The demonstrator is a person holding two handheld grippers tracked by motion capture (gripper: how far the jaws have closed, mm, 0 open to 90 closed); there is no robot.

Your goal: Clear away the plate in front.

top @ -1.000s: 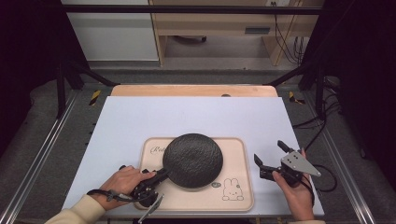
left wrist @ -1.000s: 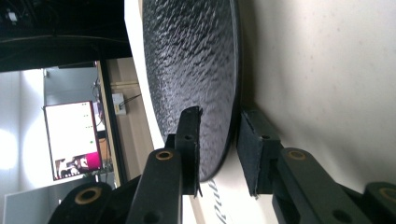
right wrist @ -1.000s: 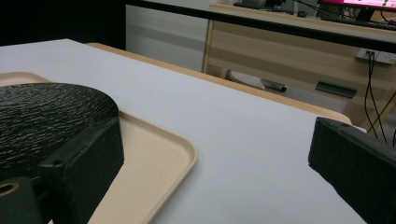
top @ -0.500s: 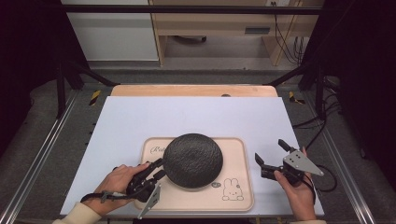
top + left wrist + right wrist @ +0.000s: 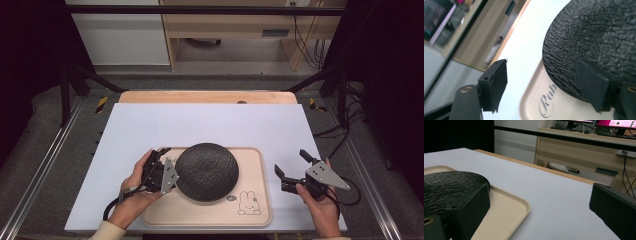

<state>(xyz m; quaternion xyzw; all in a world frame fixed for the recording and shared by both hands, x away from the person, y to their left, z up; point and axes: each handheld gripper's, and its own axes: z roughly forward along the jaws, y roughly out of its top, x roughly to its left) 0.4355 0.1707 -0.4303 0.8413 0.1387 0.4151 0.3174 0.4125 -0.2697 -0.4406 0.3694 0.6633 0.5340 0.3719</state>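
Observation:
A round black textured plate (image 5: 206,171) lies upside down on a beige tray (image 5: 255,170) with a rabbit drawing. My left gripper (image 5: 160,151) is at the tray's left edge, close beside the plate's rim. Its jaws have just been opening and now stand open. In the left gripper view the plate (image 5: 594,37) lies just beyond the right jaw, and my left gripper (image 5: 539,75) has only table and tray corner between its pads. My right gripper (image 5: 290,161) hovers open to the right of the tray, nothing in it. In the right gripper view, my right gripper (image 5: 540,192) has the plate (image 5: 446,187) behind its left jaw.
The tray sits near the front of a white table top (image 5: 210,125) with a wooden strip (image 5: 200,96) along its far edge. Metal frame rails (image 5: 45,165) run along both sides. Beyond the table stands a wooden desk (image 5: 584,147) with cables.
My left gripper has opened at the plate's near-left rim and moved up and away along the tray's left side. The plate stays on the tray. The right gripper has kept still.

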